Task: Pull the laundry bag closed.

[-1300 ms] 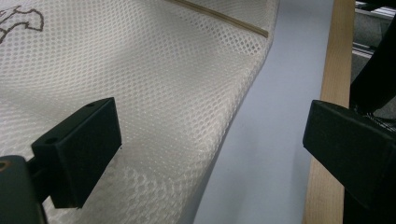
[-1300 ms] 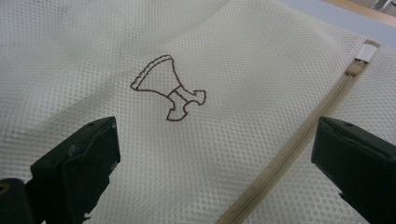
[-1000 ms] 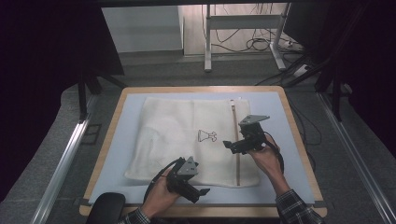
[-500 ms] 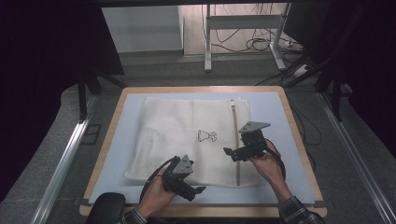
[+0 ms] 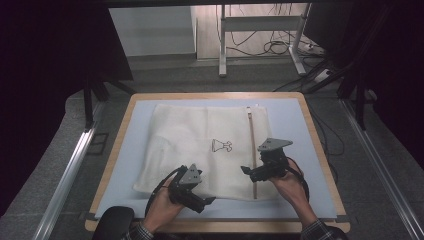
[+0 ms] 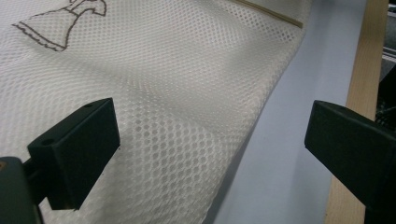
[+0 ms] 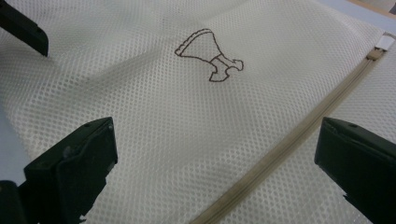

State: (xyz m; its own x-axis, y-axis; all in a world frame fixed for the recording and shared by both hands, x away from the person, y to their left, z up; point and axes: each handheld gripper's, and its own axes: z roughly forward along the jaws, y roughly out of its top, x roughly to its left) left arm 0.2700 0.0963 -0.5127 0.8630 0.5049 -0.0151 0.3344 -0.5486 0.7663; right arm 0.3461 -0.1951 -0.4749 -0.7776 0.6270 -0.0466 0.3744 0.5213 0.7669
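A white mesh laundry bag [image 5: 200, 145] lies flat on the light blue mat [image 5: 290, 120]. It carries a small dress logo [image 5: 221, 145] and a tan zipper [image 5: 251, 150] near its right side. My left gripper [image 5: 206, 202] hovers open over the bag's near edge; in the left gripper view the mesh [image 6: 177, 93] and bare mat [image 6: 289, 154] lie between its wide-apart jaws [image 6: 210, 126]. My right gripper [image 5: 246, 171] is open, low over the zipper's near end. In the right gripper view [image 7: 215, 140] the zipper [image 7: 299, 135] and logo [image 7: 208, 58] lie ahead.
The mat sits on a table with a wooden rim [image 5: 320, 150]. Beyond the table's far edge are a metal stand [image 5: 222, 45] and loose cables [image 5: 280, 47] on the floor. Aluminium rails [image 5: 70, 170] run along both sides.
My right gripper has come toward the near edge along the zipper, still open. The left gripper has barely shifted.
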